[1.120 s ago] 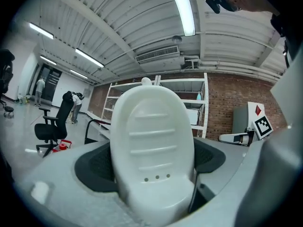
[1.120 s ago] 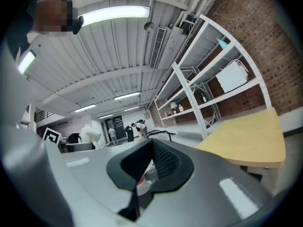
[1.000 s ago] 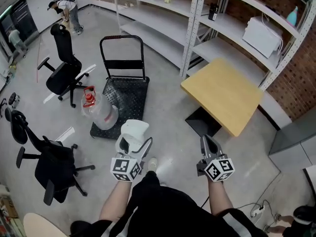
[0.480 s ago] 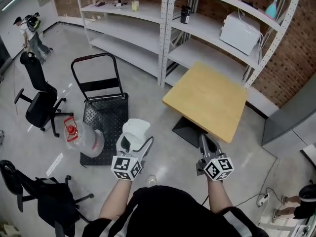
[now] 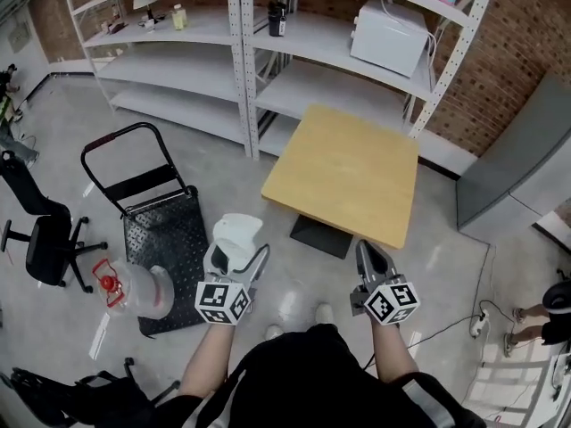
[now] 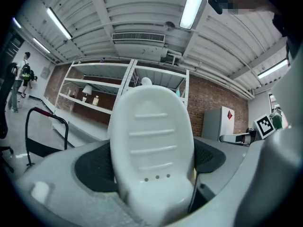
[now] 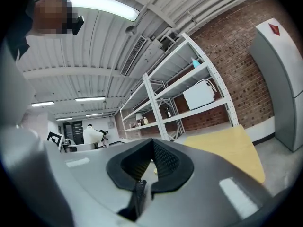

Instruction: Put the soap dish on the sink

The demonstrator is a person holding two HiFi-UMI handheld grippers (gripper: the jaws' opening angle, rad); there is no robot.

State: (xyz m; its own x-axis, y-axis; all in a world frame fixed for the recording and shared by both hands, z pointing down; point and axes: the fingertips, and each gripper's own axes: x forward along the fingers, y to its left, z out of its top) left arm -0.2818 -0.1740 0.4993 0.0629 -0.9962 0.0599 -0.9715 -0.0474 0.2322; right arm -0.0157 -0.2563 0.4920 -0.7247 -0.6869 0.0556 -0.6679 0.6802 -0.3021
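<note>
A white oval soap dish [image 5: 236, 236] with ridges and three small drain holes stands upright between the jaws of my left gripper [image 5: 234, 259], which is shut on it. In the left gripper view the soap dish [image 6: 152, 150] fills the middle and hides most of the gap. My right gripper [image 5: 371, 261] is held at the same height to the right, shut with nothing in it; its black pads [image 7: 163, 161] meet at the tips. No sink is in view.
A light wooden table [image 5: 343, 173] stands just ahead of the grippers. Grey metal shelving [image 5: 241, 34] with a white microwave [image 5: 386, 36] lines the brick wall. A black trolley [image 5: 161, 230], a clear water jug [image 5: 134, 288] and an office chair [image 5: 40, 239] are at the left.
The view has swung right and forward: the table and shelving have come closer and the chairs have slid off to the left. Both grippers hold as before.
</note>
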